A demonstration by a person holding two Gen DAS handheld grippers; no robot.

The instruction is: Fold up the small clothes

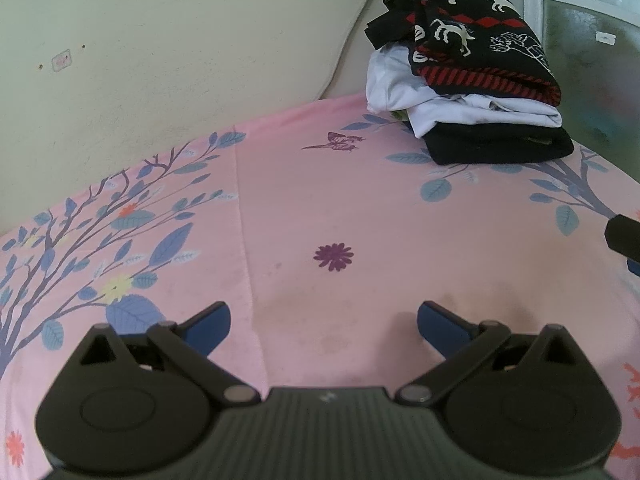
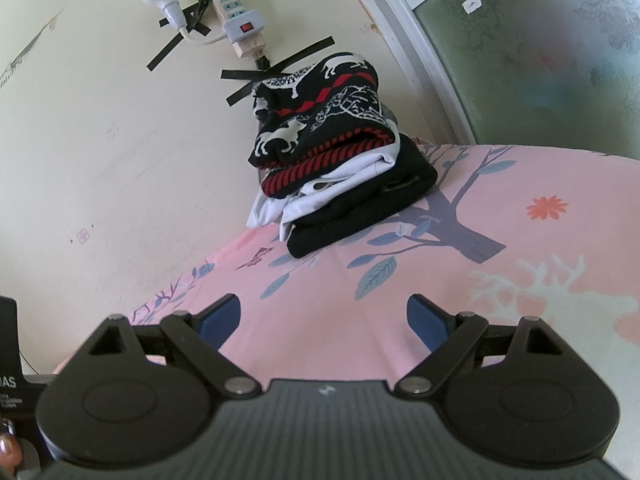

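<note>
On the pink flowered bedsheet (image 1: 360, 208), the folded clothes pile (image 1: 472, 80) hid its lowest layers; left gripper (image 1: 324, 320) and right gripper (image 2: 323, 314) stood spread, empty.

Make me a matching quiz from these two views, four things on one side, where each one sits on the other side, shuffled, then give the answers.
Things:
1. patterned black, red and white knit
2. white garment
3. plain black garment
4. power strip

Places:
A. bottom of the pile, on the pink sheet
B. taped to the wall
C. top of the pile
D. middle of the pile

Pairs: 1-C, 2-D, 3-A, 4-B

Both the left hand-held gripper and the right hand-held gripper are open and empty.
</note>
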